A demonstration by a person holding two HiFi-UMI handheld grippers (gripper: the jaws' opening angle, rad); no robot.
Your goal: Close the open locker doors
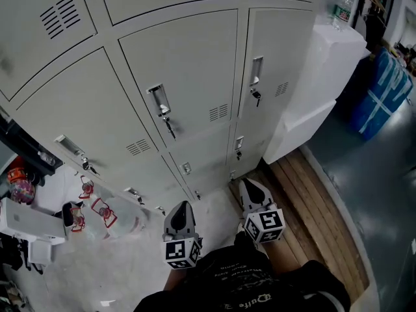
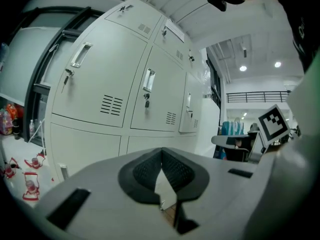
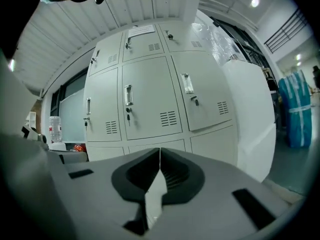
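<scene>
A bank of pale grey lockers (image 1: pixel 182 77) fills the head view, each door with a chrome handle and a hanging key. The right column's middle door (image 1: pixel 279 64) (image 3: pixel 205 91) seems to stand slightly proud of its frame; the other doors look flush. My left gripper (image 1: pixel 182 207) (image 2: pixel 161 151) and right gripper (image 1: pixel 250 186) (image 3: pixel 159 151) are held low in front of the bottom lockers, a short way off the doors. Both have their jaws together with nothing between them.
A tall white box (image 1: pixel 325 77) stands against the lockers' right side, with a water bottle (image 1: pixel 341 5) on top. A blue wrapped bundle (image 1: pixel 383 96) lies further right. Wooden boards (image 1: pixel 312 200) run along the floor. Plastic bottles (image 1: pixel 97 213) lie at the left.
</scene>
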